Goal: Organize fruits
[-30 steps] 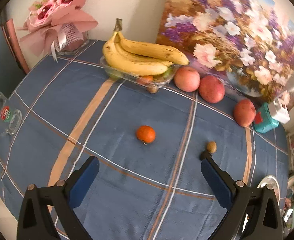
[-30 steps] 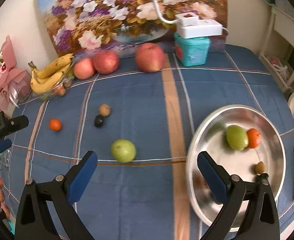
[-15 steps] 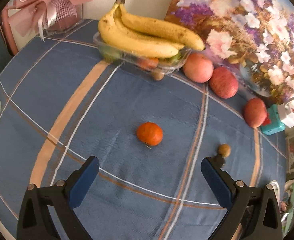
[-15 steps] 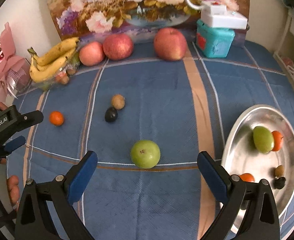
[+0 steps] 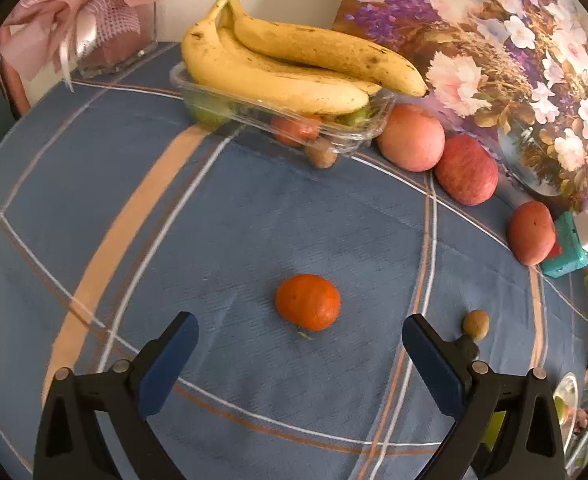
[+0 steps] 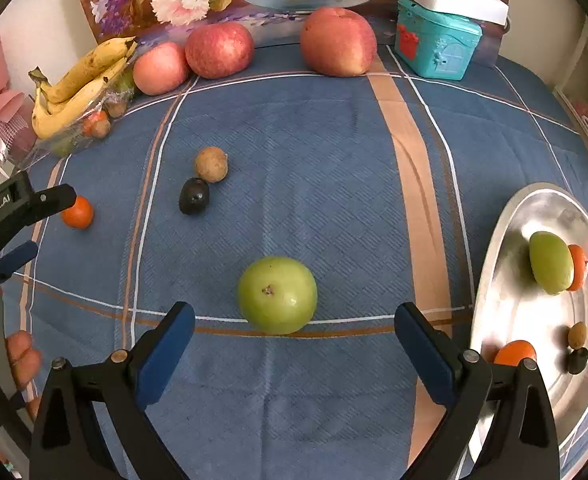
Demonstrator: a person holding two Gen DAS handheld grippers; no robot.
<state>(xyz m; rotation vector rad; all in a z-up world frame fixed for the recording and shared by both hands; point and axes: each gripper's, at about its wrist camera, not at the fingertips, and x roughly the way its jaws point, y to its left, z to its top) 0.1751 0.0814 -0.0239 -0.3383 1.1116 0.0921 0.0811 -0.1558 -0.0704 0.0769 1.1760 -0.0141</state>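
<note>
Between our left gripper (image 5: 300, 354) jaws, spread wide, sits 1 tangerine (image 5: 307, 307); our right gripper (image 6: 294, 344), equally wide, frames 1 green apple (image 6: 277, 294). Next: advance, then close.

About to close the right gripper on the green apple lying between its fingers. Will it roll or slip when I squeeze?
The green apple looks round and rests loose on the flat tablecloth, so an off-centre touch would probably roll it. Its skin shows a glossy highlight, so it may slip on the pads. It looks firm; the right gripper, open and roughly centred, should hold it.
</note>
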